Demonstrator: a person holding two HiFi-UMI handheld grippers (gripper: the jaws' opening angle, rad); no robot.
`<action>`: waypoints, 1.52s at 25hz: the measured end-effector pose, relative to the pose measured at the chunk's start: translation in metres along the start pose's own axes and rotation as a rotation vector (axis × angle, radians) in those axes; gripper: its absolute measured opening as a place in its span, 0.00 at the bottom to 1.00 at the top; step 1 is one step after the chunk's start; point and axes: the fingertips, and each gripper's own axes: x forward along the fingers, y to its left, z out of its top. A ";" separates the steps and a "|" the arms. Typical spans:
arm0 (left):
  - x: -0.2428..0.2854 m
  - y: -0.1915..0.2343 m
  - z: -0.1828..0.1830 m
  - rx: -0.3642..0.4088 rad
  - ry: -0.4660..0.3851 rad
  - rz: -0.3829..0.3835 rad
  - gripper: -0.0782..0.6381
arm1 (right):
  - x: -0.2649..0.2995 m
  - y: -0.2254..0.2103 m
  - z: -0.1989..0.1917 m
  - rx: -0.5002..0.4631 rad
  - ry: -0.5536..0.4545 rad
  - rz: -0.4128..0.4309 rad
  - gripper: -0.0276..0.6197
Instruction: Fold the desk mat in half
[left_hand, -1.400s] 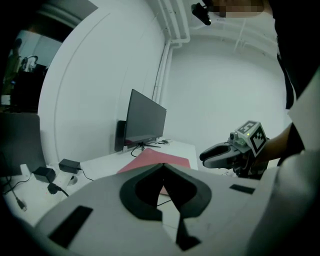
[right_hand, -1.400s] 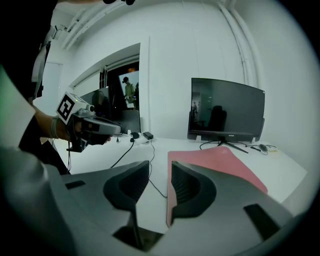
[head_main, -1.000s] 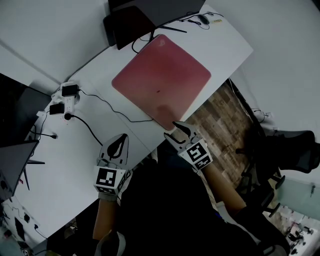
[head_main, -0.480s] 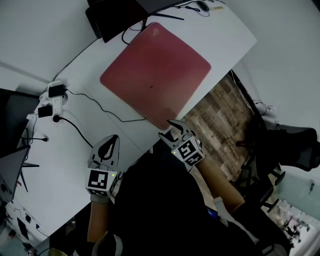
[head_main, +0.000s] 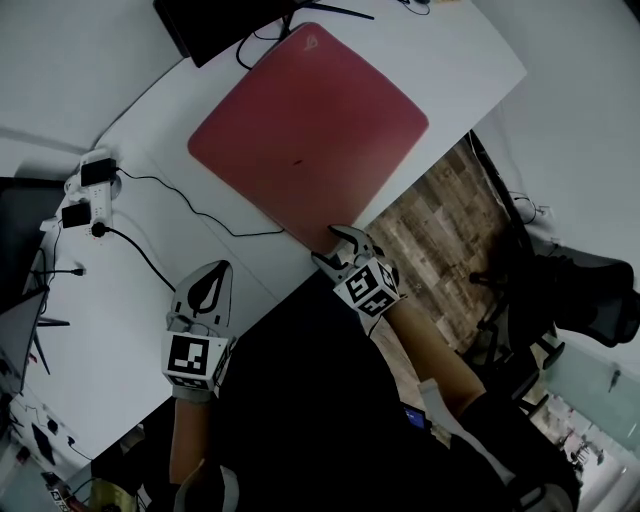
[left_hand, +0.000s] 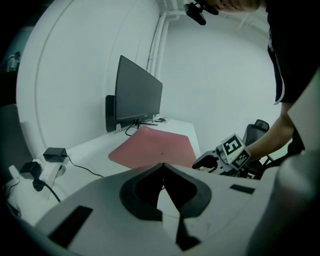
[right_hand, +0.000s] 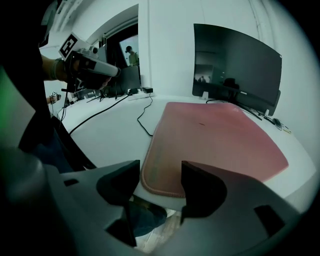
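Here, red desk mat (head_main: 310, 125) — rounded, stitched rim

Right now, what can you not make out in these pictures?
- Head view: the top edge cuts off the monitor.
- Head view: the logo on the desk mat is too small to read.
- Right gripper view: whether the open right gripper touches the mat's near corner is unclear.

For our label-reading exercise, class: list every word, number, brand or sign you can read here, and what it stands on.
No words or numbers can be read.
On the desk mat: a pale triangular logo at its far corner, no letters legible.
On the left gripper and right gripper: black-and-white square markers on their cubes, patterns only.
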 end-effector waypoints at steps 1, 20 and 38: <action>0.001 0.000 0.000 0.000 0.005 0.000 0.11 | 0.002 0.000 -0.002 -0.009 0.007 0.002 0.43; 0.009 0.007 0.002 -0.005 0.031 -0.003 0.11 | 0.005 -0.017 -0.003 -0.024 0.025 -0.030 0.24; 0.033 0.006 0.015 0.039 0.034 -0.018 0.11 | -0.025 -0.037 0.033 -0.029 -0.008 -0.021 0.18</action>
